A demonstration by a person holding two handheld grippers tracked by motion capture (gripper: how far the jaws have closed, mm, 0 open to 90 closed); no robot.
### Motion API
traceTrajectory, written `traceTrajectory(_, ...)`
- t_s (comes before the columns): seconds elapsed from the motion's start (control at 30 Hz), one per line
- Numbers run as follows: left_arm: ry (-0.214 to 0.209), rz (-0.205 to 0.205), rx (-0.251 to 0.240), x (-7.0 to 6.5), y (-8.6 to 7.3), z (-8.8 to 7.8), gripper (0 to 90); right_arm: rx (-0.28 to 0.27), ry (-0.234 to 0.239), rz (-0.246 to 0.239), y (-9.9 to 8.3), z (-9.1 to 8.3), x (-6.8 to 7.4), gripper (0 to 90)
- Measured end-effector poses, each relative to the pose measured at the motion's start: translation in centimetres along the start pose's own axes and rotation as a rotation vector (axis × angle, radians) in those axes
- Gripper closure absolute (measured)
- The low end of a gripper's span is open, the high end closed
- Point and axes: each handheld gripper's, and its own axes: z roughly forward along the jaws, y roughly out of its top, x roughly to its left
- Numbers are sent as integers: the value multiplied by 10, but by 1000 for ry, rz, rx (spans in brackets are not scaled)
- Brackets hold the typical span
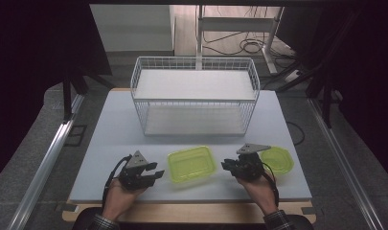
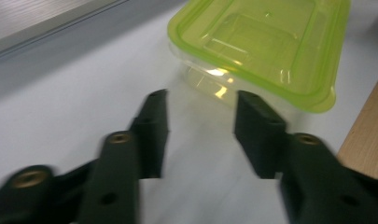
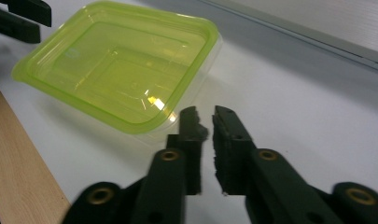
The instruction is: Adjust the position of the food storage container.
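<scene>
With both sets of fingers empty, my left gripper half-open and right gripper narrow, I'd widen both before clasping the green container evenly.

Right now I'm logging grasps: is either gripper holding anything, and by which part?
Nothing is held. The left gripper and right gripper are both empty, short of the green-lidded container.

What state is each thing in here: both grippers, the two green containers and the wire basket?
Left gripper: open, nothing between the fingers, short of the container.
Right gripper: fingers slightly apart, holding nothing.
Rectangular green container: lidded, flat on the table, untouched.
Round green container: on the table behind the right gripper; lid state unclear.
Wire basket: upright, nothing inside.
</scene>
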Motion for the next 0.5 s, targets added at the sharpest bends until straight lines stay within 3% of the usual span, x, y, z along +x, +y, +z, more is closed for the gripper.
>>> traceTrajectory(0.2, 30, -26, -19, -2, -7, -10, 255, -24, 4, 3, -3, -3, 1, 570)
traceTrajectory(0.23, 33, -25, -21, -1, -8, -11, 213, -31, 6, -4, -4, -3, 1, 477)
traceTrajectory(0.27, 35, -23, -24, -1, -9, -12, 213, -31, 6, -4, -4, -3, 1, 477)
traceTrajectory(0.33, 57, 8, -15, -2, -12, -12, 104, -28, 12, -15, -7, -1, 1, 341)
traceTrajectory(0.5, 71, 42, 7, -4, -14, -9, 53, -35, 13, -23, -12, 4, 0, 214)
